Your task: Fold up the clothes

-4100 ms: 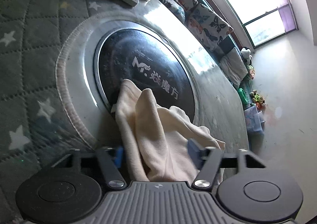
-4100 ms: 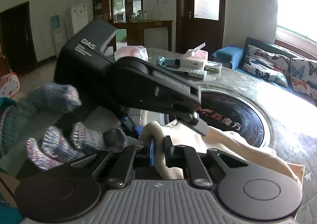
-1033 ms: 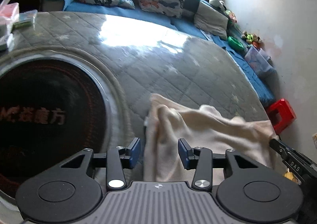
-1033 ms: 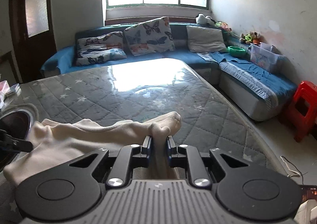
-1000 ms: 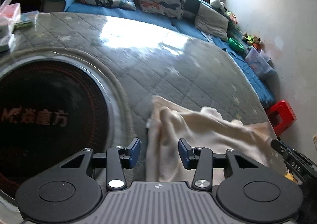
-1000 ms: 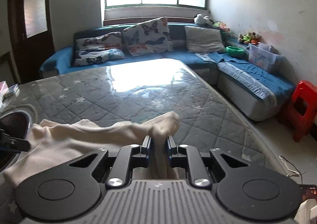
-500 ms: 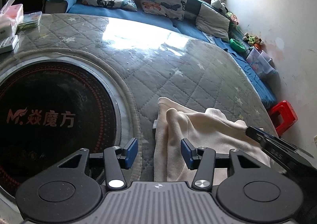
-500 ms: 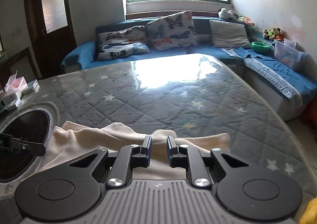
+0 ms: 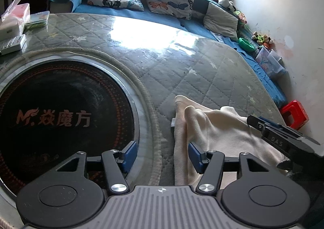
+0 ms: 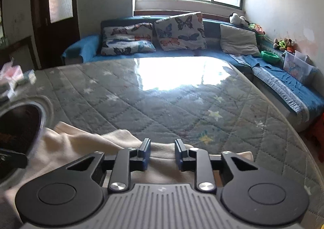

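Just let go of the cream garment [image 9: 218,127] — both jaws opened, left gripper [image 9: 162,155] and right gripper [image 10: 163,153] apart, gripping nothing. Lay rumpled on near counter [image 10: 182,107], right of dark disc [image 9: 60,111]. Next — regrasp an edge, fold over.

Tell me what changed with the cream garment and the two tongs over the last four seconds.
The cream garment was carried off the black round hotplate and laid on the quilted table cover. Both tongs let go: the right tongs, clamped on a fold a second ago, have just been opening, and the left tongs have widened too. The garment remains crumpled, not yet folded.
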### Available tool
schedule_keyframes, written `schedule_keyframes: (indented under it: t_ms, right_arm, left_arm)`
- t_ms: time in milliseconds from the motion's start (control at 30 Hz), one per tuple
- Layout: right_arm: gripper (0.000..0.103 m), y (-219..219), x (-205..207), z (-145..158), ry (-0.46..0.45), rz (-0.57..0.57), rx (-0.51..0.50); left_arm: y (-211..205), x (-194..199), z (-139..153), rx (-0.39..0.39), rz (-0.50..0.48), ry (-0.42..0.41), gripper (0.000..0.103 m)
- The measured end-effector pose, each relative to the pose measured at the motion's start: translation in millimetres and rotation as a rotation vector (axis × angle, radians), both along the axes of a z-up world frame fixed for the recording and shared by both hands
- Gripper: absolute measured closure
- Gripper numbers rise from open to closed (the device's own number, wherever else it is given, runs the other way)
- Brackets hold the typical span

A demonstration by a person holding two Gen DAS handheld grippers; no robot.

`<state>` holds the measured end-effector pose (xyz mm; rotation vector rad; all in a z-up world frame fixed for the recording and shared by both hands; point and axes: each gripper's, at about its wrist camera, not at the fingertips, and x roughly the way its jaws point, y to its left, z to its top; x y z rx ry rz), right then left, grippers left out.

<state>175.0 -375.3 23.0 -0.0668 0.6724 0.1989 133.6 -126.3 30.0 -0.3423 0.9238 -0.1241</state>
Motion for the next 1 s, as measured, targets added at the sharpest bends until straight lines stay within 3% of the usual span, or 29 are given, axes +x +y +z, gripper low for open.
schedule_keyframes:
  t_ms: [400, 1000]
  right_arm:
    - [0.072, 27, 6, -7, 0.012, 0.048, -0.024]
    - [0.067, 92, -20, -2, -0.020, 0.225, -0.054]
  left_arm:
    - [0, -11, 2, 0.077, -0.017, -0.006, 0.035]
    - [39, -30, -3, 0.095, 0.056, 0.013, 0.028]
